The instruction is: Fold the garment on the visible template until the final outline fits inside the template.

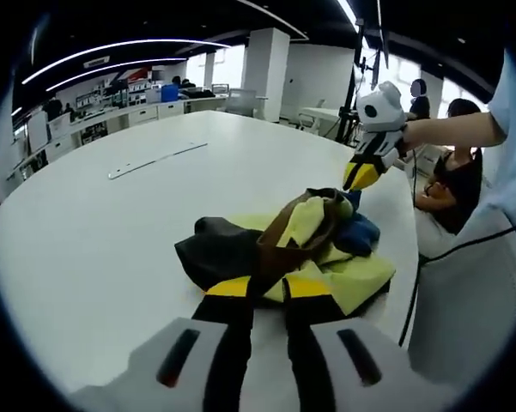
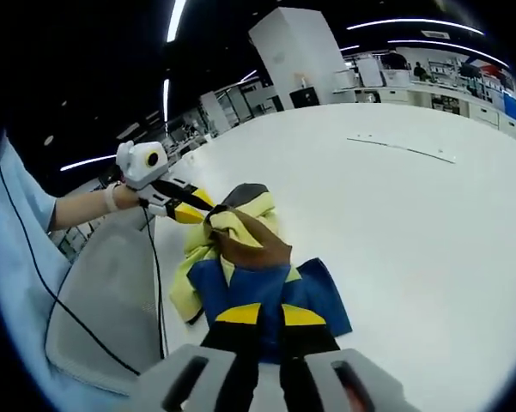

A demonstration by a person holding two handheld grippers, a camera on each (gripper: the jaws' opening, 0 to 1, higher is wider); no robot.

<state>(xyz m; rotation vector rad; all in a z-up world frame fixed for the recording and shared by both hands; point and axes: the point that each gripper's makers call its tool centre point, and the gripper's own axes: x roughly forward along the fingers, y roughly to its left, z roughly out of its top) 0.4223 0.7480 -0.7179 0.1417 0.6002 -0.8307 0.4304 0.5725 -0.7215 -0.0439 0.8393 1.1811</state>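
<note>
Where white counter [image 1: 112, 232] spreads under office ceiling strips, crumpled garment [image 1: 283, 249] near its edge, pinched by left tool [image 1: 269, 287] and right tool [image 2: 270, 316]; pale strip [image 1: 154, 160] well beyond

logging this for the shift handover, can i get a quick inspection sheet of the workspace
surface: white table, mostly bare
job's things: garment, crumpled in yellow, brown, black and blue; template not made out
clutter: thin pale strip lying farther out on the table
grippers: left gripper and right gripper, each shut on the garment
cables: black cable hanging at the table edge
surroundings: open office, desks, ceiling light strips, seated person
</note>
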